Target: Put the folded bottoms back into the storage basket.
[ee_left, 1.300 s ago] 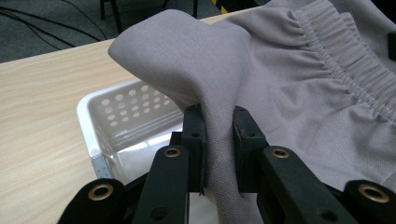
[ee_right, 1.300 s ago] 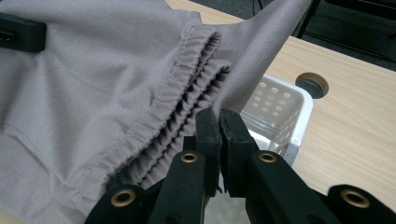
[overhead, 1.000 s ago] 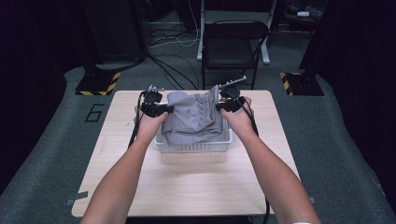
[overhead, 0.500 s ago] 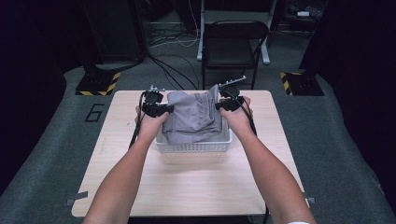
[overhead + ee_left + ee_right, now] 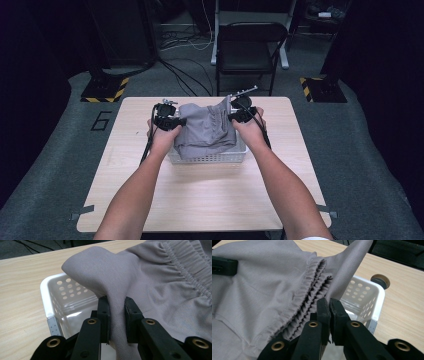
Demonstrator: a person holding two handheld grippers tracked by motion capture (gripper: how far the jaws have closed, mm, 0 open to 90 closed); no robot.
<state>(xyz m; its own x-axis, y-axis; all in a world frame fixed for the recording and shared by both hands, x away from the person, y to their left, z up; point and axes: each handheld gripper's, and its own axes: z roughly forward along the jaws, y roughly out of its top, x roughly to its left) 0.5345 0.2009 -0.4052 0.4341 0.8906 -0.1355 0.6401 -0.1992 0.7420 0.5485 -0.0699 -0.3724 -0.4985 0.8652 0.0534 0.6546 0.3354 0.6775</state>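
A pale wooden rectangular table (image 5: 200,200) takes up the middle of the high view, standing on grey carpet with a black folding chair (image 5: 250,47) beyond its far edge at the upper centre of the frame. On the far half of the table, just above the frame's centre, sits a white plastic basket with perforated walls (image 5: 210,158); its rounded corner and rows of holes show at the left of the left gripper view (image 5: 53,293) and at the right of the right gripper view (image 5: 372,300). Draped over and into that basket is a grey fabric garment with a gathered elastic waistband (image 5: 207,127), held up at both sides so that it spans between the two hands and hangs down into the basket. In the left gripper view the cloth (image 5: 150,285) fills the upper right, its waistband running along the top right corner. The person's forearms come in from the bottom edge of the high view. The left gripper (image 5: 169,120), black, is clamped on a pinched fold of the garment, the cloth squeezed between its two jaws at bottom centre (image 5: 117,315). The right gripper (image 5: 240,114) is closed tightly on the cloth's edge beside the gathered band (image 5: 329,312).
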